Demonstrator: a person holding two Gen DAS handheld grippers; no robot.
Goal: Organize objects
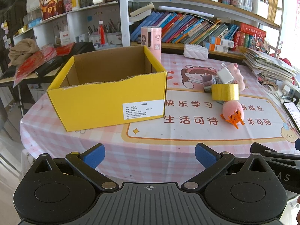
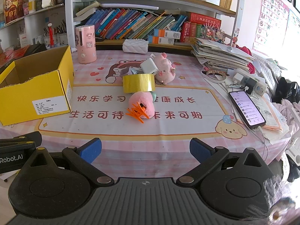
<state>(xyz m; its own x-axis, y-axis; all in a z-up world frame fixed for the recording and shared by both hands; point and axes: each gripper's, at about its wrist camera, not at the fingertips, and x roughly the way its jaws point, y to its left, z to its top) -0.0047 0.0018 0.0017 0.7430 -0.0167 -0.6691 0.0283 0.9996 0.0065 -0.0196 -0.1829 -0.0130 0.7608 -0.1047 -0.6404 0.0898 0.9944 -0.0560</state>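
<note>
Left hand-held gripper (image 1: 150, 154) level at near desk (image 1: 150, 142) edge, fingers spread wide, nothing between, facing yellow box (image 1: 112, 101). Right hand-held gripper (image 2: 145, 150) alongside, likewise spread, aimed at tape roll (image 2: 138, 83), pink plush (image 2: 141, 103), orange clip (image 2: 136, 112) mid-desk.

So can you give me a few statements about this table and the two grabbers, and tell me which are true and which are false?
1. The yellow box is open at the top. True.
2. The roll of tape lies inside the box. False: it stands on the tablecloth, outside the box.
3. The left gripper holds a toy. False: its fingers are apart with nothing between them.
4. The right gripper is open and empty. True.
5. The phone has its screen lit. True.
6. The pink pig toy sits on the bookshelf. False: it lies on the table behind the tape.
</note>
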